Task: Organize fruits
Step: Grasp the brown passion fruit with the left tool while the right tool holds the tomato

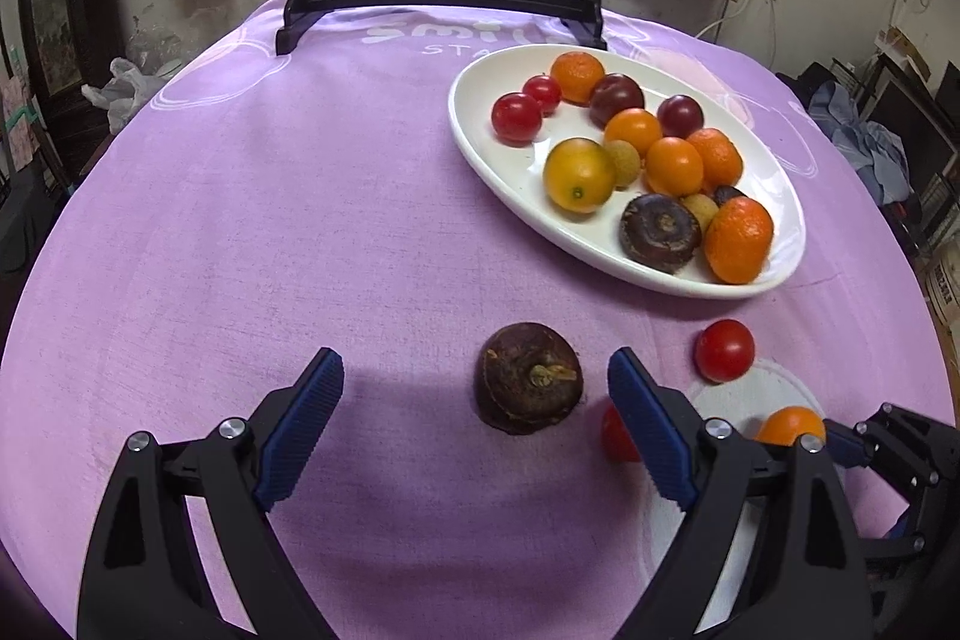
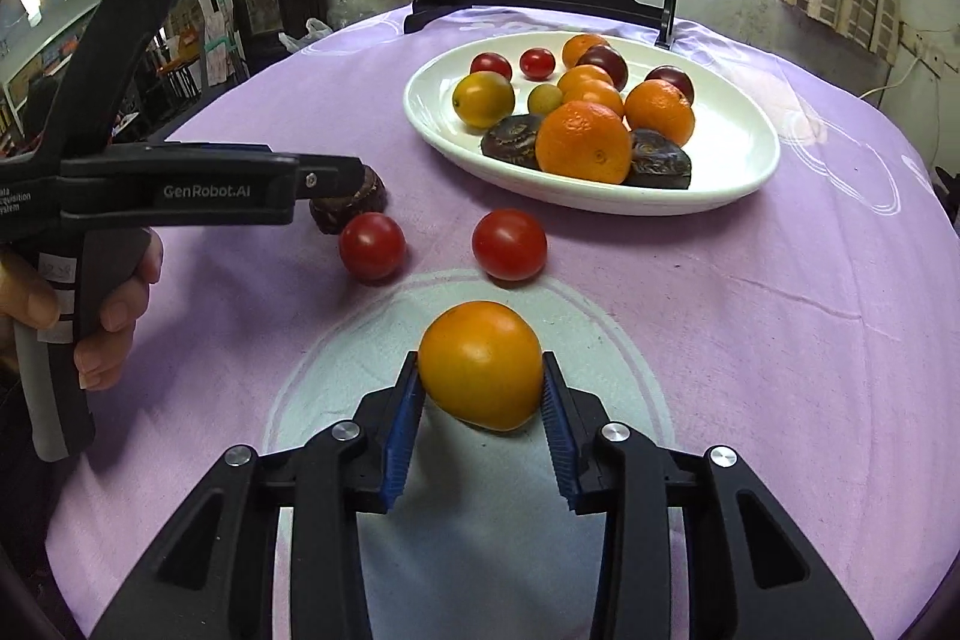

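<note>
Two claws: both are at work over the purple tablecloth, each lined up on one loose fruit
Right gripper: its blue pads sit against both flanks of the orange fruit, so it is clamped on it, or within a hair of that; the fruit seems low over the pale ring printed on the cloth, and I cannot tell whether it has left the surface
Why so held: gripping across the widest part keeps a round, smooth fruit from squirting out forward
Left gripper: jaws spread wide, nothing between the pads yet; the dark brown fruit lies between the tips, nearer the right finger, stem stub upward
Why so placed: the wide gape gives room to straddle the squat fruit before closing
Left hand: seen from the right wrist view wrapped round the handle of the left tool
Loose fruit: two red tomatoes remain on the cloth, one just beside the left claw, the other nearer the dish
White oval dish: well beyond both claws, already holding oranges, small red and dark fruits and more brown ones; it reads as the collecting place
Judgement: most fruit is gathered; four pieces are left outside the dish
Risk: tomatoes may roll if nudged by the left finger
</note>
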A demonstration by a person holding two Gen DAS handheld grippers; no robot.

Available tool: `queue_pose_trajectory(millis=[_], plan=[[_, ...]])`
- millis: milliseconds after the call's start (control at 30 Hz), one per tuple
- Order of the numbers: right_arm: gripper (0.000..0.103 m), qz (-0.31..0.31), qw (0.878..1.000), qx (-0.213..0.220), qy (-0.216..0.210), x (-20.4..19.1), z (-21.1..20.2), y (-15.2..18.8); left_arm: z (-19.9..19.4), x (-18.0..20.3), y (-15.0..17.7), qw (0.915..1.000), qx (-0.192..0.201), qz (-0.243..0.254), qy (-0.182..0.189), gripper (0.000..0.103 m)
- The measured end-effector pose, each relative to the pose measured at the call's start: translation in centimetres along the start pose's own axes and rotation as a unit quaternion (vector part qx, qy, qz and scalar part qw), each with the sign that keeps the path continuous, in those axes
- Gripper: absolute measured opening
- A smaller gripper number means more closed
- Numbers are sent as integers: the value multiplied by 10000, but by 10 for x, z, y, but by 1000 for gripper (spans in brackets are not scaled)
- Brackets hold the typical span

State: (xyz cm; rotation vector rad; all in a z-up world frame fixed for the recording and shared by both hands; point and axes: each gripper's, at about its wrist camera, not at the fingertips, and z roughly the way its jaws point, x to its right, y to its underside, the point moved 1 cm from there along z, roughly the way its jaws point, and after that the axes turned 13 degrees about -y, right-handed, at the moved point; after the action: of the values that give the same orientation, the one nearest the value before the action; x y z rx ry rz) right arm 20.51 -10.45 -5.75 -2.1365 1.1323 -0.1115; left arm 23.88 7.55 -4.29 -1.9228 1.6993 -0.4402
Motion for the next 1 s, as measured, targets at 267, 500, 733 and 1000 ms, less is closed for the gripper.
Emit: queue_pose_trajectory(millis=[267,500,733,1000], plan=[[39,-14,9999,98,-135,-1,-8,-1,-3,-3,18,9988,-125,415,-220,83],[39,-76,9995,176,-242,-5,-14,-3,10,9,19,9983,-271,494,-165,70],[39,-44,9993,265,-258,-2,-19,-4,13,28,9,9984,-45,552,-144,40],[39,81,9969,777,-52,4,-42,-13,-20,21,-3,9994,157,297,-32,40]])
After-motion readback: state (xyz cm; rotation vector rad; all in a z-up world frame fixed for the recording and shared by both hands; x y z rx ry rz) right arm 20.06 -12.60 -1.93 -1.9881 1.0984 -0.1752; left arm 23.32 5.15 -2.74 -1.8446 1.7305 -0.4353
